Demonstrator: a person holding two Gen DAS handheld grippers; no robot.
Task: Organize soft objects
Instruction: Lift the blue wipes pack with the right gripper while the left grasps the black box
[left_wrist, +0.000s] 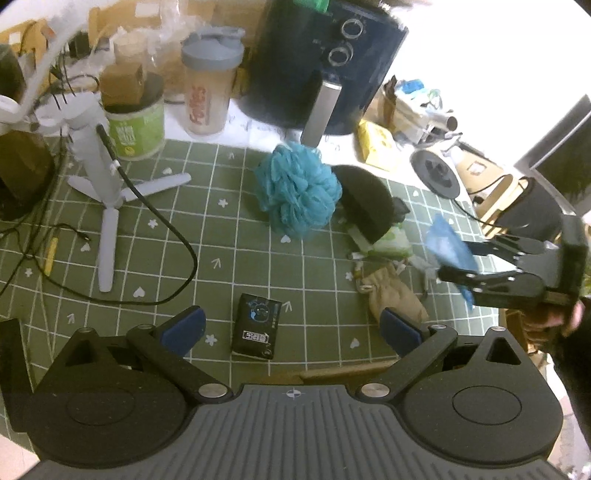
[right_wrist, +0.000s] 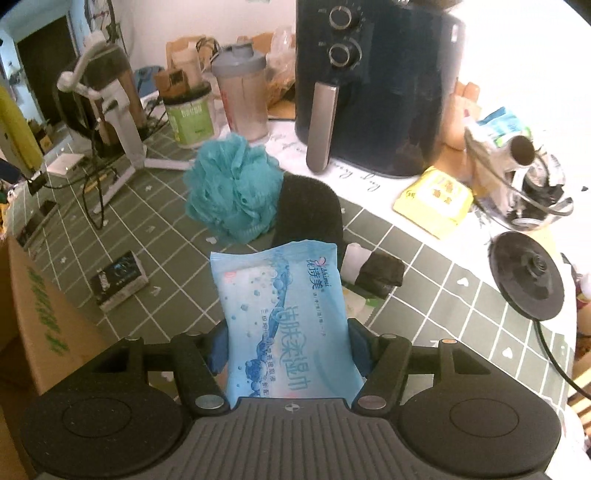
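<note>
My right gripper (right_wrist: 290, 349) is shut on a blue wet-wipes pack (right_wrist: 286, 314) and holds it above the green grid mat (right_wrist: 166, 236); the gripper also shows at the right of the left wrist view (left_wrist: 448, 260) with the pack (left_wrist: 448, 251). A teal bath pouf (left_wrist: 297, 190) (right_wrist: 232, 188) leans against a black sponge (left_wrist: 365, 205) (right_wrist: 310, 210) mid-mat. A green-white pack (left_wrist: 393, 242) and a beige pouch (left_wrist: 397, 295) lie by the sponge. My left gripper (left_wrist: 291, 330) is open and empty over a small black packet (left_wrist: 257, 325) (right_wrist: 120, 280).
A dark air fryer (left_wrist: 325, 66) (right_wrist: 376, 81), a shaker bottle (left_wrist: 208, 81), a green tub (left_wrist: 136, 129) and a white tripod with cable (left_wrist: 107, 184) stand at the back. A yellow pack (right_wrist: 434, 201), a kettle base (right_wrist: 528, 280) and a cardboard box (right_wrist: 33, 314) flank the mat.
</note>
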